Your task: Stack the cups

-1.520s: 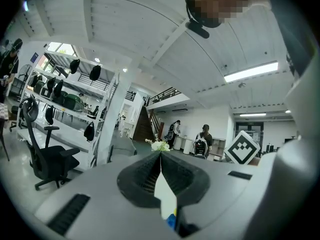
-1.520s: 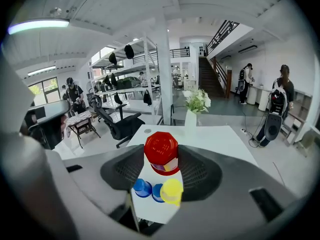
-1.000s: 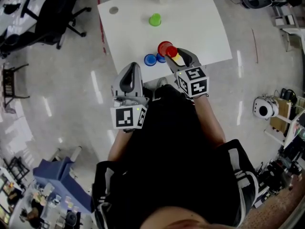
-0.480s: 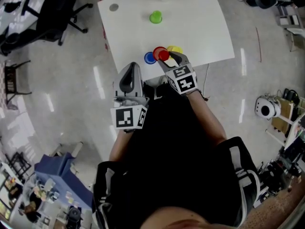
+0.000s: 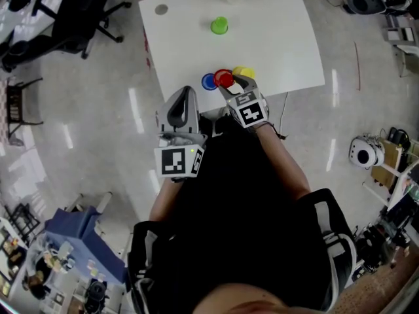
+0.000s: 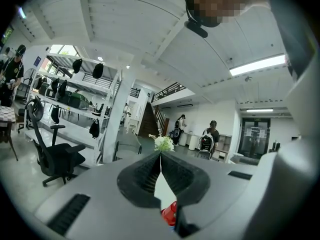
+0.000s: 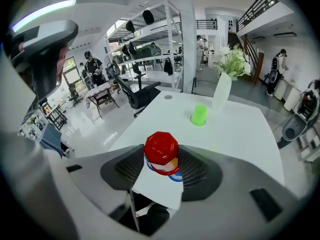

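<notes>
The right hand-held gripper pinches the red cup, upside down, between its two jaws. The red cup is right next to the blue cup on the white table, and a bit of blue peeks out under it. The yellow cup sits just past the red one. The green cup stands far from the blue cup. The left hand-held gripper is pressed together and holds nothing.

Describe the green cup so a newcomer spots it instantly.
On the white table, look past the cluster of cups at the near edge, toward the vase. The green cup stands alone there, the only green one.
</notes>
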`<state>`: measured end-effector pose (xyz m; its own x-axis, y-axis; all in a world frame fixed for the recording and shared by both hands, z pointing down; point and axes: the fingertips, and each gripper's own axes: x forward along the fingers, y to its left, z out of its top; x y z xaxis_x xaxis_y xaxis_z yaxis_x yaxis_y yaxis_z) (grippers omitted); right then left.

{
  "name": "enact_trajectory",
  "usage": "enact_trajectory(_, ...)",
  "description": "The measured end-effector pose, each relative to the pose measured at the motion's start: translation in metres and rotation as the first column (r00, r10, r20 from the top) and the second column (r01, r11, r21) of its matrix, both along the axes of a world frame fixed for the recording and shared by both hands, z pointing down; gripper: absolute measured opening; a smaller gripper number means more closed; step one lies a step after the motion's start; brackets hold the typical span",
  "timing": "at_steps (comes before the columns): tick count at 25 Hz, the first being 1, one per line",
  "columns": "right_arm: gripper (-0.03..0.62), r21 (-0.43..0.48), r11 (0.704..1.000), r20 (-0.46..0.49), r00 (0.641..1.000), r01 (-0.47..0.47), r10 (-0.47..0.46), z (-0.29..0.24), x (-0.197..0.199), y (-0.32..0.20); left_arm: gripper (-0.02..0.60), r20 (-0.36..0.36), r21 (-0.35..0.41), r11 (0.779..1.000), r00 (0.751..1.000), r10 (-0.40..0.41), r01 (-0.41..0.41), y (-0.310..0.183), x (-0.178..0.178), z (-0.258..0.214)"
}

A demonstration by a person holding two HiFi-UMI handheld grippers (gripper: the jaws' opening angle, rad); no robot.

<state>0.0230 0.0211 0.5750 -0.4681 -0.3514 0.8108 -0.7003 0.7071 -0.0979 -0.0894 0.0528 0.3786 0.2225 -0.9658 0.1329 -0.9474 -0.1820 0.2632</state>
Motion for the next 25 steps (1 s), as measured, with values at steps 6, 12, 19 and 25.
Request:
enact_trajectory(6, 0.229, -0.022, 1.000, -0.010, 1.000, -0.003, 0.003, 0.010, 0.000, -0.003, 0.021, -0.016, -0.011, 1.000, 1.000, -0.009, 0.008, -0.005, -0.004, 0.001)
enact_trajectory(12, 0.229, -0.044, 0.999, -0.019, 1.000, 0.002, -0.003, 0.018, 0.000, -0.002, 0.021, 0.007, -0.008, 1.000, 1.000, -0.008, 0.008, -0.007, -0.006, 0.004)
enact_trajectory(19, 0.229, -0.060, 0.998, -0.012, 1.000, -0.014, 0.014, 0.023, 0.001, -0.005, 0.021, -0.003, -0.008, 1.000, 1.000, -0.010, 0.010, -0.011, -0.006, 0.004)
enact_trajectory(25, 0.230, -0.057, 0.998, -0.016, 1.000, -0.009, 0.008, 0.019, 0.005, -0.004, 0.021, -0.001, -0.010, 1.000, 1.000, -0.010, 0.010, -0.009, -0.002, 0.001)
